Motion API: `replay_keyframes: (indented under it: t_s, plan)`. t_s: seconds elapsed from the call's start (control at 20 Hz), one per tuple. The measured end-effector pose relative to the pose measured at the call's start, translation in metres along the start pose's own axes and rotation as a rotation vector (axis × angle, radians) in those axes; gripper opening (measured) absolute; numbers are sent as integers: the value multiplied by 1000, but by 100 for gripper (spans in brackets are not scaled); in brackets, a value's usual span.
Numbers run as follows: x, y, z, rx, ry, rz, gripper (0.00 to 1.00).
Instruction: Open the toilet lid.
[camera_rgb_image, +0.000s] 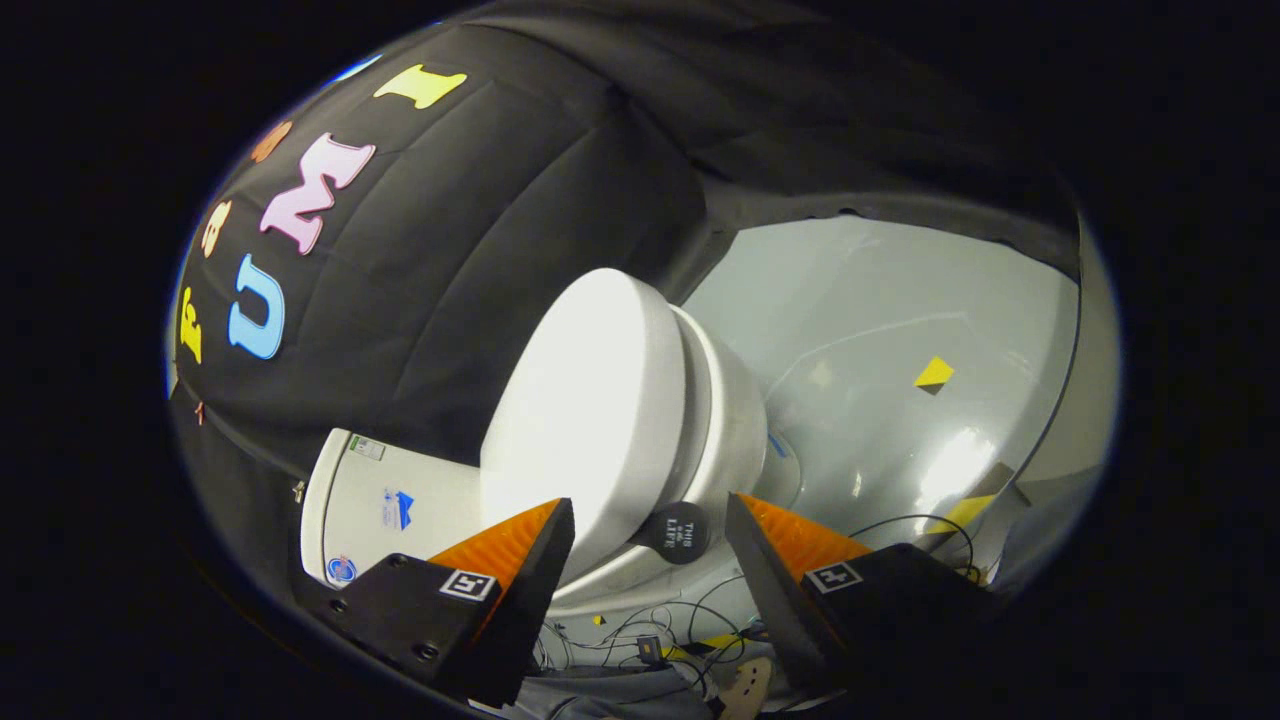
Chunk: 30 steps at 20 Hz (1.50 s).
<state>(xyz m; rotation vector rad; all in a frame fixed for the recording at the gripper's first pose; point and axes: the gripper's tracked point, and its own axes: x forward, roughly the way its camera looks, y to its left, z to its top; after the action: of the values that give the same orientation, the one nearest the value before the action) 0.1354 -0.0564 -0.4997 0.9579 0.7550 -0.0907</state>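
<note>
White and shiny, the smooth oval plastic toilet lid (590, 400) is down flat on the toilet. It sits on the thin white seat ring (700, 400), and the seat ring sits on the round white toilet bowl (735, 440). The whole view is tipped over sideways, so the toilet looks as if it leans.

The gripper (650, 520) has its two fingers spread wide apart. Nothing is held in them. One finger (520, 560) is in front of the lid's near edge. The other finger (775, 550) is out past the side of the bowl. The front rim of the toilet lies in the gap between the two fingers, just ahead of them. I cannot tell if a finger touches the lid.

A small round black tag with tiny writing (677, 530) sticks out at the lid's front edge, right between the fingers.

Behind the lid is the boxy white water tank (390, 500), with little stickers on it. It stands against the black cloth wall (480, 230).

The grey glossy floor (880, 330) spreads out beyond the bowl. A small yellow and black square mark (933, 375) is stuck on it, well away from the toilet. Thin black wires (640, 640) lie in a tangle on the floor below the fingers.
</note>
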Motion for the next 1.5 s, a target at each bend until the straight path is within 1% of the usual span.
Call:
replay_keyframes:
  t_s: [0.05,0.1,0.15,0.2,0.35,0.45,0.5,0.55,0.6,0.7,0.9,0.95,1.05,1.1,1.3,1.35,1.4,1.5]
  plan:
    - [5,-3,-4,13,12,6,96]
    - [9,-7,-9,24,25,7,87]
    - [14,-8,-13,34,37,19,86]
    - [17,-7,-17,49,48,35,77]
    - [30,-7,-30,55,71,45,50]
    - [36,-4,-34,61,87,57,50]
    - [40,-10,-43,62,89,42,49]
    - [32,-11,-32,80,75,46,42]
    - [41,-9,-33,101,76,60,36]
    - [43,-7,-36,120,77,87,34]
    - [45,-6,-36,147,68,119,33]
    - [57,-3,-19,179,51,149,34]
    - [50,-1,-32,211,46,153,21]
    - [48,-2,-32,207,41,159,15]
    - [42,0,-31,155,25,160,15]
    - [58,4,-26,148,-3,144,15]
    - [46,0,-32,112,7,126,5]
    - [38,4,-26,70,-1,101,5]
